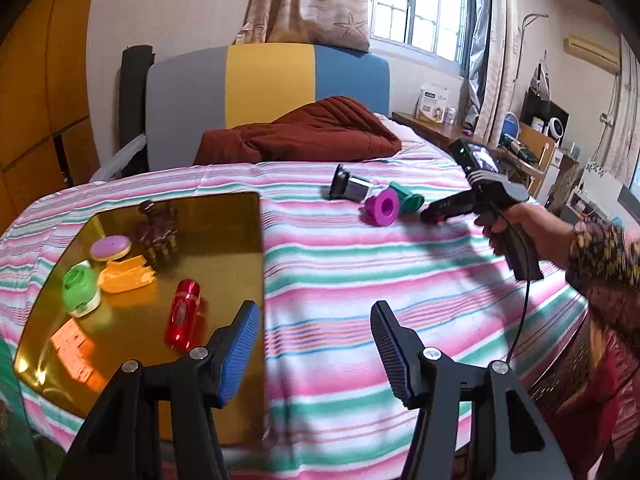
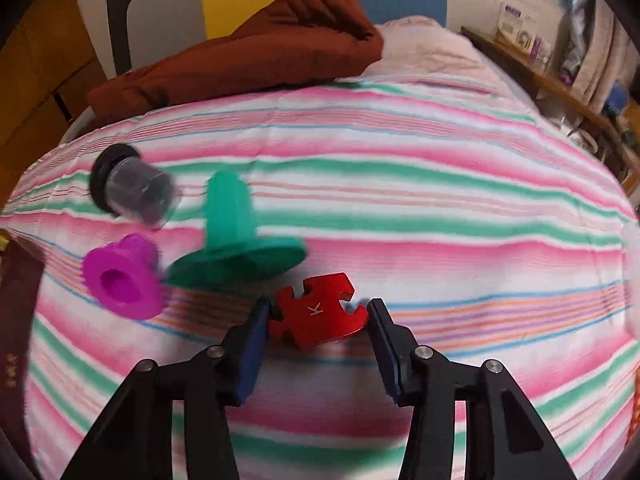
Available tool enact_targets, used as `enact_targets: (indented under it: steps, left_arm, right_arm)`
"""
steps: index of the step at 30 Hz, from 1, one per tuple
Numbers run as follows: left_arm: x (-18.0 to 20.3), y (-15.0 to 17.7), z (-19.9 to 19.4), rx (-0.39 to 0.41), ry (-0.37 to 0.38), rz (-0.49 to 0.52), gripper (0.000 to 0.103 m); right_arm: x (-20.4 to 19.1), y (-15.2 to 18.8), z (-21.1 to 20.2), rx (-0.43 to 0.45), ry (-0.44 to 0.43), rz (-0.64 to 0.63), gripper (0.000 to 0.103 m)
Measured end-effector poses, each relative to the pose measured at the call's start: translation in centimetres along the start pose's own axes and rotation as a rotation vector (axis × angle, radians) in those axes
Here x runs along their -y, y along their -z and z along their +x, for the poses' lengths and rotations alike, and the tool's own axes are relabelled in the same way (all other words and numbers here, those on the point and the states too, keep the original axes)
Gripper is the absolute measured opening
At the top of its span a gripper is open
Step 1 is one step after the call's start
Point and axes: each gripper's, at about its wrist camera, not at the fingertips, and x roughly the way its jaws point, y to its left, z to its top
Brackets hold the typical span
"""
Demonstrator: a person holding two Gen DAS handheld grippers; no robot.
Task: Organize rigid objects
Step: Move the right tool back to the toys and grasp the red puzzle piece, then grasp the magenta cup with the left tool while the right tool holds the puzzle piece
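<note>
Between gripper fingers [image 2: 256, 344], red puzzle piece [image 2: 318, 311]

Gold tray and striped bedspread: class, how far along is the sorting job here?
Done: several items, including a red bottle and green case, lie on the gold tray. In hand: the right gripper brackets a red puzzle piece. Left: the purple funnel, green funnel and black-capped cup lie on the bedspread.
</note>
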Motion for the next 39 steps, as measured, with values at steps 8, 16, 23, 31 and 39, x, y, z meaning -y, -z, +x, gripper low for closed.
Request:
enact_targets:
  steps: [8, 16, 23, 31, 39]
  left_arm:
    - [3.5, -4.6, 3.5, -0.009, 0.055, 0.020, 0.059]
    - [6.7, -10.8, 12.0, -0.090, 0.017, 0.003, 0.063]
    - [8.2, -14.4, 20.3, -0.184, -0.027, -0.032, 0.063]
    - [7.4, -13.8, 24.1, -0.274, -0.007, -0.087, 0.063]
    - [9.8, -9.5, 21.0, -0.240, 0.045, 0.090, 0.063]
  right_arm:
    - [-2.7, 1.9, -1.1, -0.105, 0.029, 0.065, 0.050]
    - [-0.4, 1.5, -1.0, -0.100, 0.096, 0.151, 0.050]
    - [0.3, 1.3, -0.8, -0.099, 0.079, 0.191, 0.050]
    - [0.5, 0.8, -0.7, -0.099, 0.070, 0.199, 0.050]
    - [0.8, 0.8, -0.8, -0.098, 0.060, 0.216, 0.050]
